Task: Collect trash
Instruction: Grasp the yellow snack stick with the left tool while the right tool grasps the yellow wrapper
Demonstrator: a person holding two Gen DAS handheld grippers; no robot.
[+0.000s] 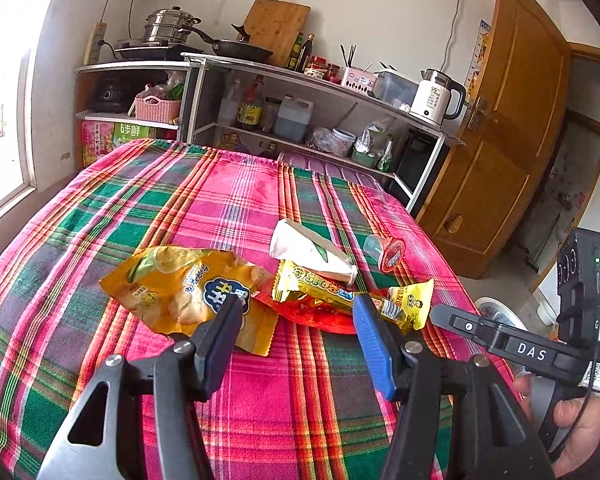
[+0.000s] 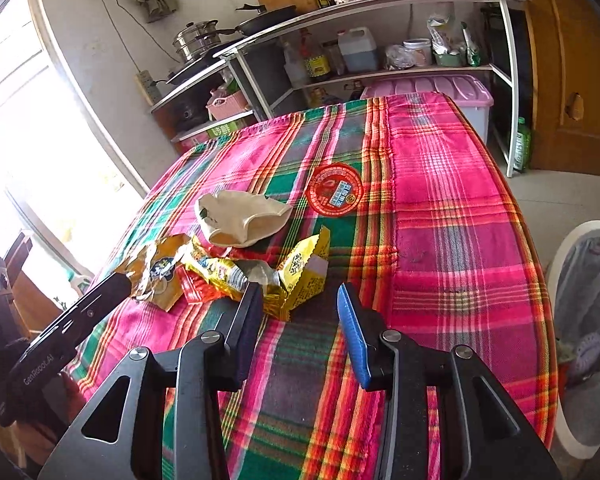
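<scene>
Several pieces of trash lie on a plaid tablecloth point(image 1: 236, 196). An orange snack bag point(image 1: 180, 284) lies at the left, a yellow wrapper point(image 1: 320, 286) over a red wrapper point(image 1: 316, 314), a small yellow packet point(image 1: 414, 298), a white crumpled wrapper point(image 1: 308, 250) and a clear cup with a red lid point(image 1: 388, 254). My left gripper point(image 1: 298, 308) is open and empty, just short of the pile. My right gripper point(image 2: 300, 298) is open and empty, its left finger at the yellow packet point(image 2: 306, 270). The white wrapper point(image 2: 240, 218) and red lid point(image 2: 334, 192) lie beyond.
A white bin with a liner point(image 2: 588, 304) stands right of the table. Shelves point(image 1: 300, 80) with pots, bottles and a kettle point(image 1: 436, 98) stand behind. A pink storage box point(image 2: 432, 88) sits at the table's far edge. A wooden door point(image 1: 500, 128) is at the right.
</scene>
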